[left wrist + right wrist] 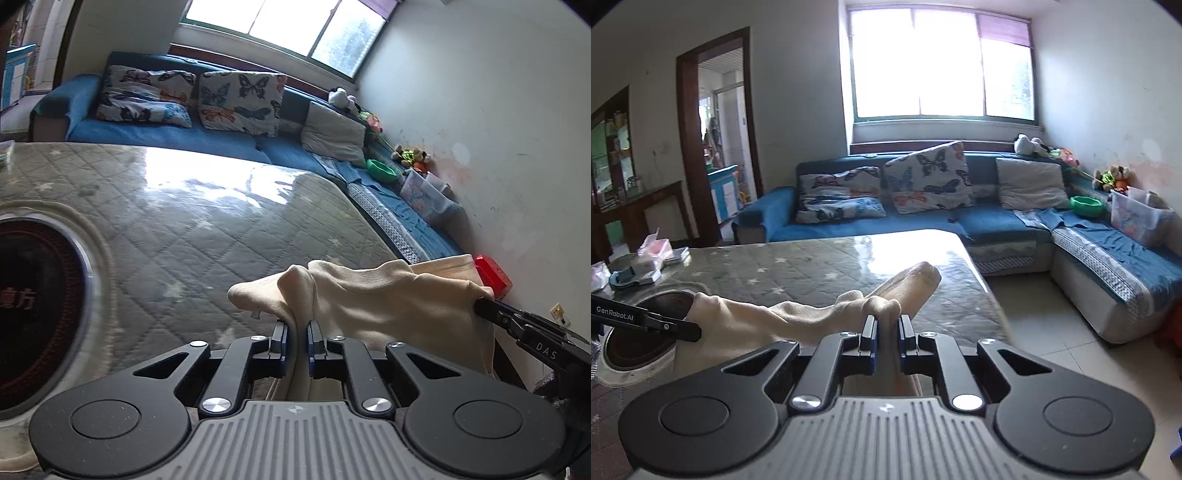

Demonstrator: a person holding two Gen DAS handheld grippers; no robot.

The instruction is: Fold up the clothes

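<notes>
A cream garment [373,295] hangs stretched between my two grippers above the quilted table [207,221]. My left gripper [297,334] is shut on one bunched corner of it. My right gripper [888,328] is shut on another corner of the cream garment [798,317]. In the left wrist view the right gripper [484,304] shows at the far right, clamped on the cloth. In the right wrist view the left gripper [696,332] shows at the left, clamped on the cloth. A loose end [923,277] sticks out past the right gripper.
A round dark heater inset [33,310] sits in the table. Small boxes and a tissue pack [646,262] lie at the table's far left. A blue corner sofa [997,218] with butterfly cushions stands beyond. A red box [493,275] lies by the wall.
</notes>
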